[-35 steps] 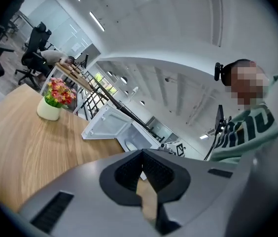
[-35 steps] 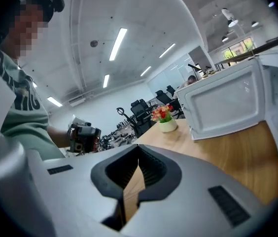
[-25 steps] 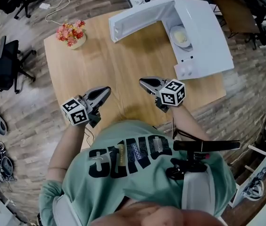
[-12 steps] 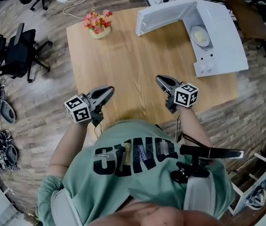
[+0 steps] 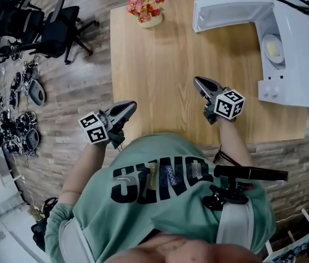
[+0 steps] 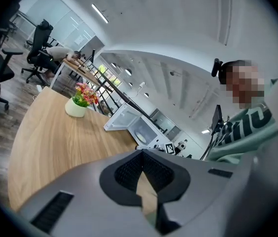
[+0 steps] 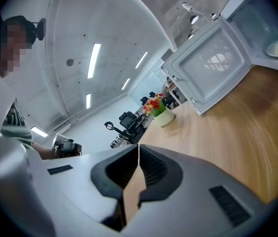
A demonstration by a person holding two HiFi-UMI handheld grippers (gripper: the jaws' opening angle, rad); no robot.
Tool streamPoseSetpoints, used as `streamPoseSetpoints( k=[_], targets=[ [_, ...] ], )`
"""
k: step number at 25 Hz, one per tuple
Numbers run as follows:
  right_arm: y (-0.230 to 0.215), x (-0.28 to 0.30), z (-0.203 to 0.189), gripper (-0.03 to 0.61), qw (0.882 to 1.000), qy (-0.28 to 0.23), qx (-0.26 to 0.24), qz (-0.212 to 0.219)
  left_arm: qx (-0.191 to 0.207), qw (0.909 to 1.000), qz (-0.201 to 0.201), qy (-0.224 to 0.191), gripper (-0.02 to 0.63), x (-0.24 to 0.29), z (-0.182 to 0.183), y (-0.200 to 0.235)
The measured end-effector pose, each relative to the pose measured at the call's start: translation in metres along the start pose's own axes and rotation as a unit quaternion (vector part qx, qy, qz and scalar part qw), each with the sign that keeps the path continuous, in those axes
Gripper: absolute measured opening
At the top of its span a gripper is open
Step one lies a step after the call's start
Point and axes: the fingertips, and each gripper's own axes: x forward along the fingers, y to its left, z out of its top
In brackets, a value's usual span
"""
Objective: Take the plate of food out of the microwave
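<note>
Plate [image 5: 273, 49] is sitting inside the microwave [image 5: 294, 89] at the upper right of the frame, well apart from your jaws. Both pairs are pressing together with nothing between them. The left gripper [image 5: 128, 107] is hovering over the table [image 5: 160, 64] near its lower left corner, and the right gripper [image 5: 198, 81] is pointing up-frame near the middle. By my reckoning you are needing open jaws first, so spread the right pair early. Go in level past the open door [image 5: 225, 12] and take the rim squarely.
</note>
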Motion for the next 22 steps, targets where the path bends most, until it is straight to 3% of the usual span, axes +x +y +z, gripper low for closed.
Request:
streamPoseSetpoints(
  k=[5,12,16,19,22],
  targets=[
    [0.021,-0.004,0.000,0.006,1.000,-0.002,-0.008,0.017,-0.002,1.0000,0.002,-0.005,0.005,-0.010,-0.001,-0.005],
    [0.015,0.001,-0.006,0.006,0.999,-0.030,0.006,-0.036,0.003,0.9995,-0.031,0.001,0.005,-0.040,-0.003,0.013],
    [0.022,0.024,-0.014,0.006,0.996,-0.052,0.022,-0.072,0.026,0.9977,-0.060,0.014,0.005,-0.075,-0.001,0.042],
    [0.037,0.028,-0.010,0.006,0.986,-0.099,0.054,-0.123,0.045,0.9917,-0.113,0.042,0.005,-0.092,0.006,0.059],
    [0.045,0.008,-0.007,0.006,0.963,-0.174,0.091,-0.184,0.072,0.9786,-0.174,0.083,0.005,-0.090,0.018,0.068]
  ],
)
